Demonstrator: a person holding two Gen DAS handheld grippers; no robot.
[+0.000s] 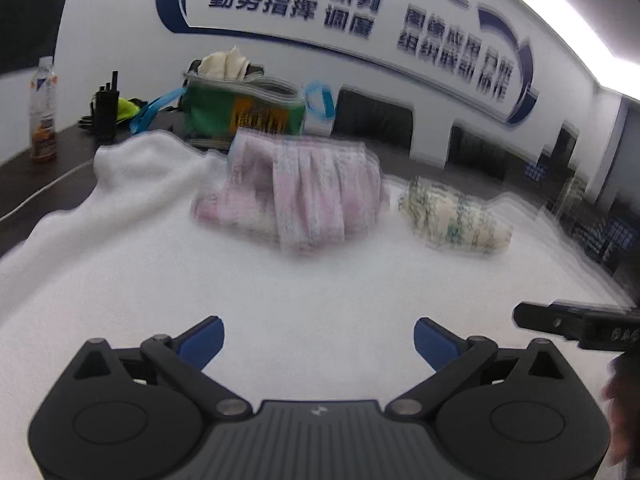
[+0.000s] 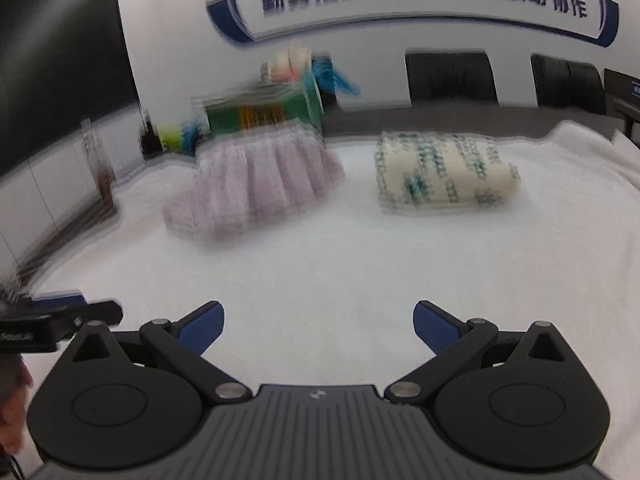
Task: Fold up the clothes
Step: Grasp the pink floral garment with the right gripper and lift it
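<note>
Left gripper (image 1: 319,342): jaws spread, empty, above white cloth (image 1: 280,288). Pink garment (image 1: 296,192) lies crumpled ahead, centre-left; patterned bundle (image 1: 456,216) just to its right. Right gripper (image 2: 319,326): likewise spread, empty. Recommend pinching opposite pink corners together, then drawing flat before folding.

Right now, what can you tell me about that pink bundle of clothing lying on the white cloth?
The pink garment is pale pink, soft fabric with gathered pleats like a small skirt, loosely heaped and not neatly folded. It rests on the white cloth, in front of a green bag and left of a cream patterned bundle, apart from it. Neither gripper touches it. Motion blur hides finer detail.
</note>
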